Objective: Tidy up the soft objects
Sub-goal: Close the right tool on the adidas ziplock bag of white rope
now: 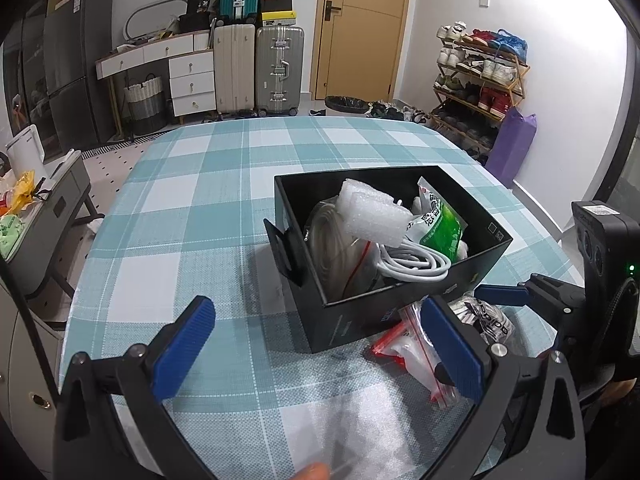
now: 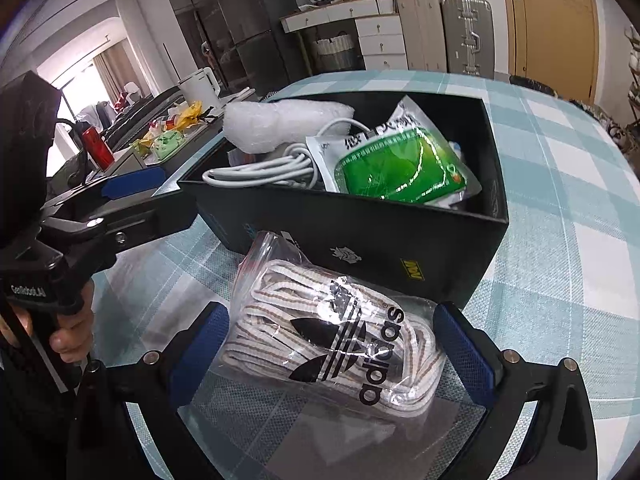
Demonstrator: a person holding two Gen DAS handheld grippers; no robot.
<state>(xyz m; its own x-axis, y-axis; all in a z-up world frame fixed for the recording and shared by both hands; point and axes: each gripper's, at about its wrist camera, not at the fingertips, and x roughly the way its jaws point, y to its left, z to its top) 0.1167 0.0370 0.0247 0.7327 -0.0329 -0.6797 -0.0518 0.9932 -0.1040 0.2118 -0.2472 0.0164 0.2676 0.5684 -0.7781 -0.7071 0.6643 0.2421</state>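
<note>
Laces in a clear zip bag (image 2: 332, 340) lie on the tabletop (image 2: 560, 184) right in front of my right tongs (image 2: 332, 356), whose blue pads sit wide to either side of the bag without pressing it, so I read this as lining up for a grasp, not a hold. I keep them spread because the bag is plump and slippery, and a pinch across its middle should bunch the laces instead of letting the film slide. My left tongs (image 1: 316, 344) are also wide and carry nothing; they hover low over the cloth beside the box's near corner, I judge so as to steady the box or take the smaller red-striped zip bag (image 1: 408, 352) that lies by their right pad. A sheet of cloudy plastic film (image 1: 352, 432) is spread flat on the cloth just under them, with a fingertip showing at the bottom edge. Just beyond both bags stands the black box (image 2: 360, 232), open-topped, the collecting place. It already holds a white foam block (image 1: 372, 216) propped high, a coiled white cable (image 1: 412, 264) and a green-and-white pouch (image 2: 396, 168) leaning on the far wall. The box is fairly full, so the laces likely need laying on top. Behind the tabletop, suitcases (image 1: 256, 68) and a shoe rack (image 1: 476, 76) line the wall.
</note>
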